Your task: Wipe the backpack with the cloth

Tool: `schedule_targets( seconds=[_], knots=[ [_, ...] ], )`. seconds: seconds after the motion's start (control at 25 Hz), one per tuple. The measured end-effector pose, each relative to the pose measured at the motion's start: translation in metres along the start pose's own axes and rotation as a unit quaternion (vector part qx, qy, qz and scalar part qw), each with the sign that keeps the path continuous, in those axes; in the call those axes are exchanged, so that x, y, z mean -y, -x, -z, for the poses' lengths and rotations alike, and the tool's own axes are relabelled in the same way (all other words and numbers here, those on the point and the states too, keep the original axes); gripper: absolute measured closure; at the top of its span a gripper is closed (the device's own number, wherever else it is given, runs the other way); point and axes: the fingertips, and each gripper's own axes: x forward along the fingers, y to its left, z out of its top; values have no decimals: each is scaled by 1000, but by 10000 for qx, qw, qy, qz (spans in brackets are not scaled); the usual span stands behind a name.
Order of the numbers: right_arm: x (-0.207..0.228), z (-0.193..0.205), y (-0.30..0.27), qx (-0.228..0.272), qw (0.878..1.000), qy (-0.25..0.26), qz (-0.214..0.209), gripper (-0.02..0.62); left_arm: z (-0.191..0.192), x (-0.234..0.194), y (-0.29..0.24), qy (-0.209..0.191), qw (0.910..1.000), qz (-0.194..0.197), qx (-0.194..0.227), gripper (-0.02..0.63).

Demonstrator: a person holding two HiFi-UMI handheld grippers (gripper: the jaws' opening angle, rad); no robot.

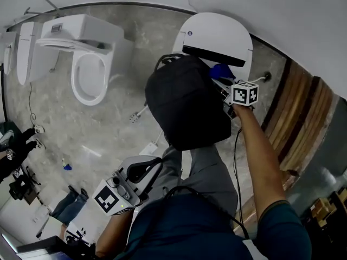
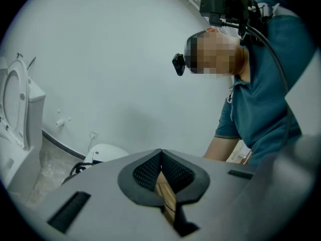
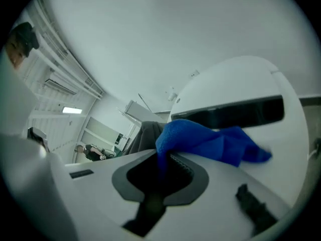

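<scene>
The black backpack (image 1: 187,104) stands upright against a white toilet with its lid closed (image 1: 217,37). My right gripper (image 1: 225,85) is at the pack's upper right side, shut on a blue cloth (image 1: 220,71) that lies against the lid. In the right gripper view the cloth (image 3: 210,140) spills out over the jaws, with the backpack (image 3: 143,137) dark behind it. My left gripper (image 1: 142,171) hangs low near my waist, well below the pack. In the left gripper view the jaws of my left gripper (image 2: 160,154) are shut with nothing between them, and the pack's straps (image 2: 77,168) show at the lower left.
A second toilet (image 1: 87,64) with its seat open stands to the left on the grey stone floor, and another fixture (image 1: 24,47) is at the far left. A wooden panel (image 1: 303,123) runs along the right. A person (image 1: 70,205) and gear lie at the lower left.
</scene>
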Motion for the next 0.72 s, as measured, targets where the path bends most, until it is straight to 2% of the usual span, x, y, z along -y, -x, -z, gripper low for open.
schedule_targets(
  seconds=[0.12,0.24,0.32,0.4,0.52,0.72],
  knots=[
    [5,53,41,166,9976,-643,188,558,5,-8,12,63,9998,-178,-52,600],
    [7,128,97,220,9878,-1436,560,558,1,-15,22,136,9993,-325,79,600],
    [6,171,123,-6,9824,-1674,825,558,1,-16,27,155,9990,-382,159,600],
    [7,189,134,-218,9818,-1631,945,558,3,-16,30,178,9988,-407,196,600],
    [9,159,113,-304,9908,-1060,781,558,9,-21,37,230,9983,-473,246,600],
    [10,30,26,-70,9996,-65,280,558,15,-22,48,258,9976,-544,343,600]
  ],
)
